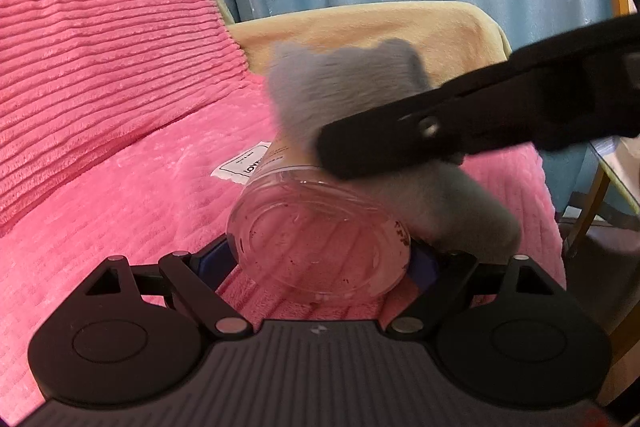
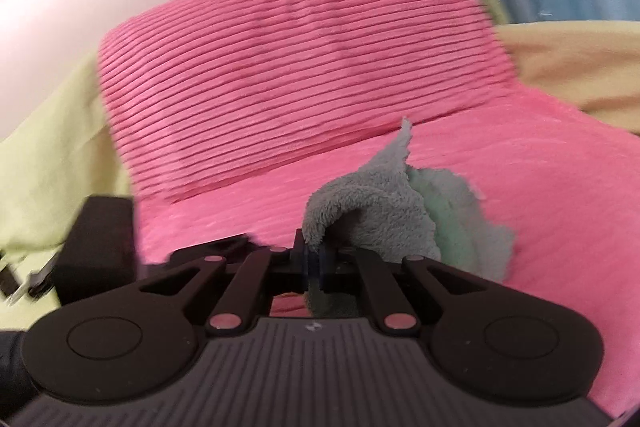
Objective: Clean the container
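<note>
- Left gripper (image 1: 320,259) clamps a clear jar (image 1: 318,239) by its base, lying tilted over the pink blanket (image 1: 120,167); dark specks cling near the bottom rim. From the right, the other gripper presses a grey cloth (image 1: 340,91) against the jar's side.
- Right gripper (image 2: 316,261) pinches that cloth (image 2: 372,215) tightly. Best to rub firmly, turning the jar so the specks meet fabric.

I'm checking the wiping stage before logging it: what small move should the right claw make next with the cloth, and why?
Probably sweep the grey cloth down onto the base of the clear container. The left claw grips the container, dark specks show on its base near the rim, and the right claw has the cloth pinched, draped against the container's side rather than the base.
</note>
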The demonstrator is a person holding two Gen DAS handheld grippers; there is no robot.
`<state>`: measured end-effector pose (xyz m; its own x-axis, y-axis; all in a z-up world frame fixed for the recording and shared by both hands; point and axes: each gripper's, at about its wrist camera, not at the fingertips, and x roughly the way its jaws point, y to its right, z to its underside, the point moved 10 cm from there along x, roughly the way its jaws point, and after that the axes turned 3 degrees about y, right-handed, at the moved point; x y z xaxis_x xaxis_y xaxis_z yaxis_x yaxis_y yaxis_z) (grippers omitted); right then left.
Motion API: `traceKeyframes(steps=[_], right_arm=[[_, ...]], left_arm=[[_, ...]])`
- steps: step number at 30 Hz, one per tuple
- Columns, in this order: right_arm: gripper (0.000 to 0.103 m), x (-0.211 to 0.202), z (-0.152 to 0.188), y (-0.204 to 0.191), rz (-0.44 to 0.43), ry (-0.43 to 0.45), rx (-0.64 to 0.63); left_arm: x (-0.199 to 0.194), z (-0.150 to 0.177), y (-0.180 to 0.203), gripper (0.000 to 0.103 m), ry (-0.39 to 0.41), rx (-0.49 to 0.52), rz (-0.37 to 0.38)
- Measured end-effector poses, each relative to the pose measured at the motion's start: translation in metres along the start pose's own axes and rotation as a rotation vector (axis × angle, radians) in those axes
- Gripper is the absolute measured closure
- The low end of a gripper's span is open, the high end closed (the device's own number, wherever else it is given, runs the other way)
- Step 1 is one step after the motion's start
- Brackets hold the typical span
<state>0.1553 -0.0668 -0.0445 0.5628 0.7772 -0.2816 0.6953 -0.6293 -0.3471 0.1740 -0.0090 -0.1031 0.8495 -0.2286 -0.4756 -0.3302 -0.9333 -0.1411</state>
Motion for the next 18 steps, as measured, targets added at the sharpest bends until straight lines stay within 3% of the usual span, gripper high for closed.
traceKeyframes(steps=[2,9,16,18], right_arm=[[0.100,0.007,-0.003,-0.005,-0.013,-0.012,-0.031],[0.100,0.020,-0.018,0.032,0.100,0.013,0.042],[0.100,0.014,-0.004,0.007,0.016,-0.044,0.000],[0.100,0.017,-0.007,0.009,0.040,-0.044,-0.012]], left_arm=[[0.000,0.000,0.000,0.016,0.002,0.002,-0.001],[0.000,0.001,0.002,0.017,0.005,0.018,-0.008],[0.001,0.002,-0.002,0.017,-0.007,0.000,-0.011],[0.001,0.003,-0.003,0.017,-0.009,-0.010,-0.008]])
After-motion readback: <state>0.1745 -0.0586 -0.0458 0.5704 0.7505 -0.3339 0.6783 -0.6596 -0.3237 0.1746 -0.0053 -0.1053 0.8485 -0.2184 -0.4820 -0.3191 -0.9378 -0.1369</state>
